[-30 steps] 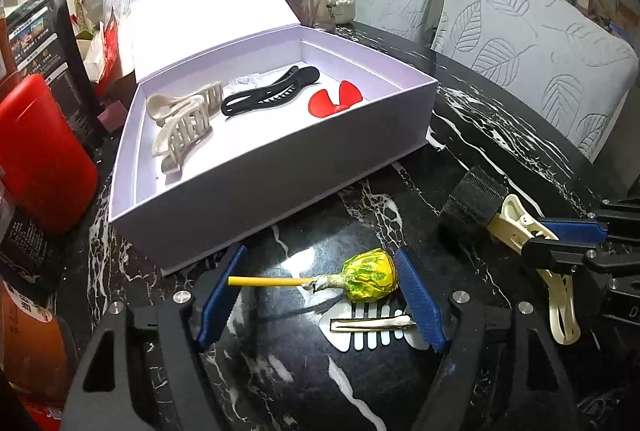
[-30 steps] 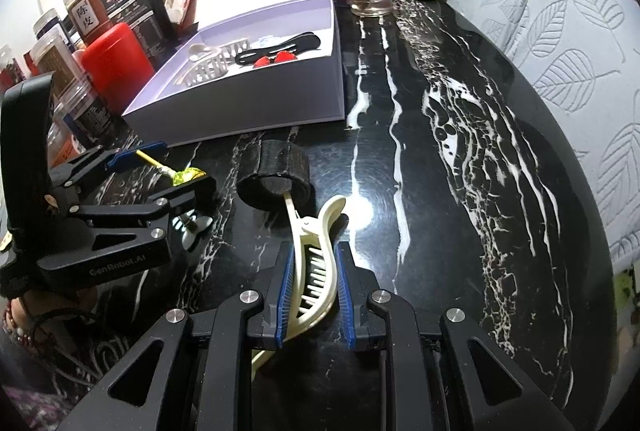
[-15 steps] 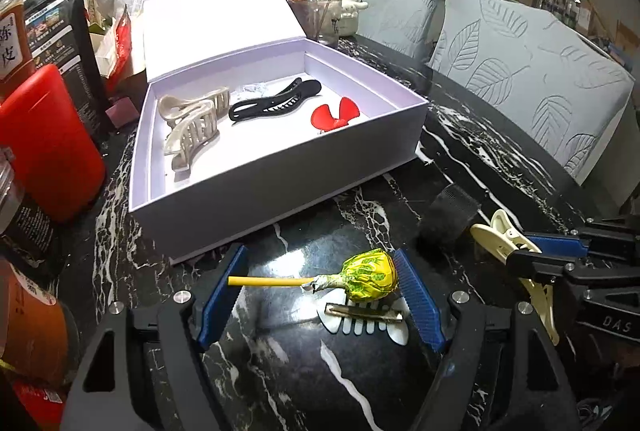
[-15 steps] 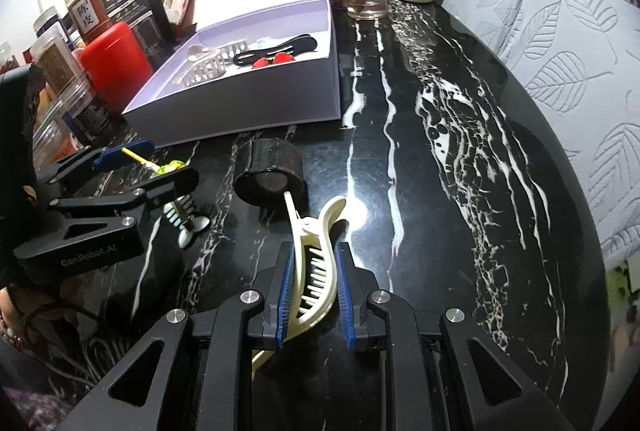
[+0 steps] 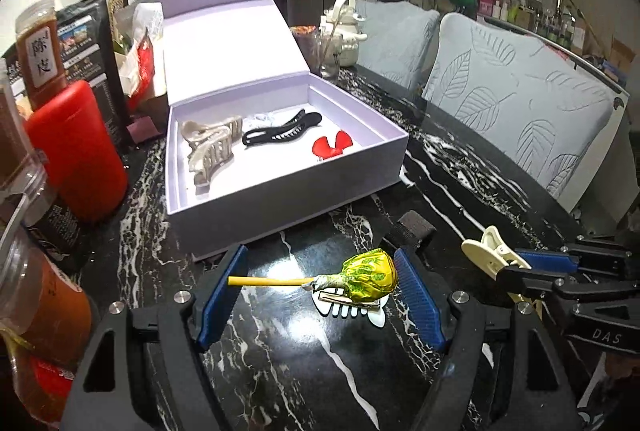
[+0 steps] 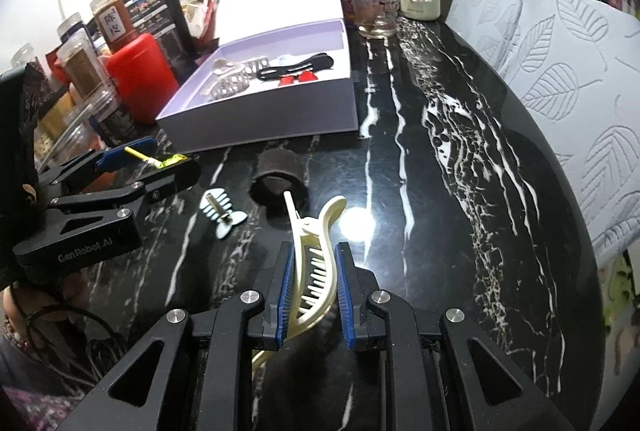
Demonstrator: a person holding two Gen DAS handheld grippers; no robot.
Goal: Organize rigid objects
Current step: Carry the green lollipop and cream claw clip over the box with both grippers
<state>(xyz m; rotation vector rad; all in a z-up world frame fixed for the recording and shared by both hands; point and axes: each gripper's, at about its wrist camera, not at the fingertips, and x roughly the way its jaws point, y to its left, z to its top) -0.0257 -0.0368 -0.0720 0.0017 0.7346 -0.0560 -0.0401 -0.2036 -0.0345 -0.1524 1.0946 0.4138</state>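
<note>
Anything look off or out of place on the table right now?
One oddity: the left gripper holds a yellow-wrapped lollipop lengthwise, stick tip on one pad and candy head on the other. It is candy among hair clips. A white fishbone clip lies loose on the table.

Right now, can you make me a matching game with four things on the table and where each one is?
Things:
1. lollipop
2. cream hair clip
3. red bow
4. fishbone hair clip

Places:
A. lying inside the purple box
B. squeezed in the right tongs
C. lying loose on the black table
D. held lengthwise between the left tongs

Pairs: 1-D, 2-B, 3-A, 4-C
</note>
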